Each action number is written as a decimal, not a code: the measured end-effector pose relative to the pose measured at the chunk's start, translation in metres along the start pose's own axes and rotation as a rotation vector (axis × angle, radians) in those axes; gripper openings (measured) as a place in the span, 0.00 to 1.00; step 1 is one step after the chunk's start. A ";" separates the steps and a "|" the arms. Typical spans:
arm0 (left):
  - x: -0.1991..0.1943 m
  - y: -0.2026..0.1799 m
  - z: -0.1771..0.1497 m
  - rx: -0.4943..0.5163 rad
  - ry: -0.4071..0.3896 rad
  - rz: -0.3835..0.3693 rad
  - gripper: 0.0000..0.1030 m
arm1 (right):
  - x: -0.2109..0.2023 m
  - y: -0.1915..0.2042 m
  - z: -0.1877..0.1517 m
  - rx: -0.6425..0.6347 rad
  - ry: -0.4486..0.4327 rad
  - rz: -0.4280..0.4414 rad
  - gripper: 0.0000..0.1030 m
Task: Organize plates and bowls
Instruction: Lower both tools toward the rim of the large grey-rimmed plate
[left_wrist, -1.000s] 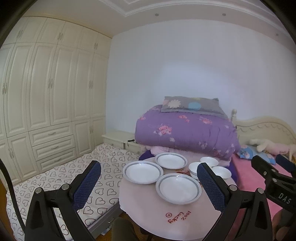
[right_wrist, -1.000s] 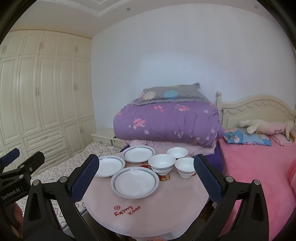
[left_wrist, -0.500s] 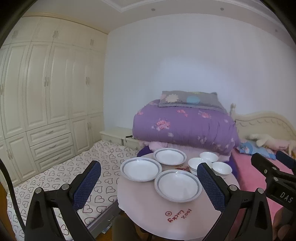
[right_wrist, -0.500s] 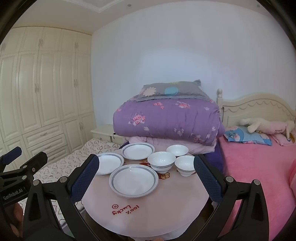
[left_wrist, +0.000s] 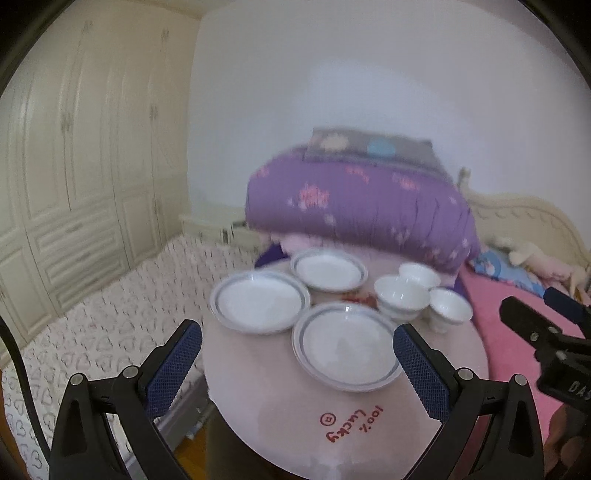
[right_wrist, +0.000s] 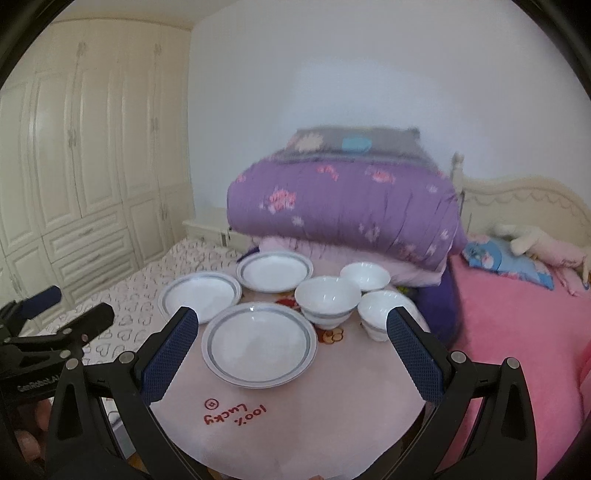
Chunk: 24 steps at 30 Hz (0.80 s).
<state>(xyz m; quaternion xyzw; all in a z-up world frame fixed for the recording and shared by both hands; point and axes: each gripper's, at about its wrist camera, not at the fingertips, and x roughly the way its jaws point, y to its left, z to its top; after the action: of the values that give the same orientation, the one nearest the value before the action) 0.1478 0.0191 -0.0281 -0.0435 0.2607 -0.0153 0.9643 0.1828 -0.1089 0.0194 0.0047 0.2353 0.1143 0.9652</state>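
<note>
Round pink surface (right_wrist: 295, 424) w/ red "100% Lucky" print stands beside the pink bed (right_wrist: 517, 332); folded purple quilt (right_wrist: 343, 206) behind it. On the surface: 3 gray-rimmed plates – near plate (right_wrist: 258, 343), left plate (right_wrist: 199, 295), far plate (right_wrist: 275, 271) – lying separate. Right of them, 3 white bowls: biggest bowl (right_wrist: 327, 301), rear bowl (right_wrist: 365, 276), right bowl (right_wrist: 380, 308), clustered close. Left tongs (left_wrist: 297, 356) spread wide, holding nothing, above near edge. Right tongs (right_wrist: 290, 339) also spread, holding nothing.
</note>
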 end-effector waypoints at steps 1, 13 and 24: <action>0.012 0.004 0.003 -0.009 0.030 -0.004 0.99 | 0.009 -0.003 -0.001 0.004 0.022 0.005 1.00; 0.129 0.031 0.049 -0.073 0.285 -0.032 0.99 | 0.121 -0.038 -0.025 0.112 0.306 0.115 1.00; 0.243 0.057 0.078 -0.180 0.437 -0.047 0.99 | 0.201 -0.049 -0.034 0.140 0.451 0.135 1.00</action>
<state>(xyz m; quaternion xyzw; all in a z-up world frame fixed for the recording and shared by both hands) 0.3975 0.0687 -0.0883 -0.1308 0.4626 -0.0238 0.8765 0.3513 -0.1136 -0.1052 0.0614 0.4514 0.1600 0.8757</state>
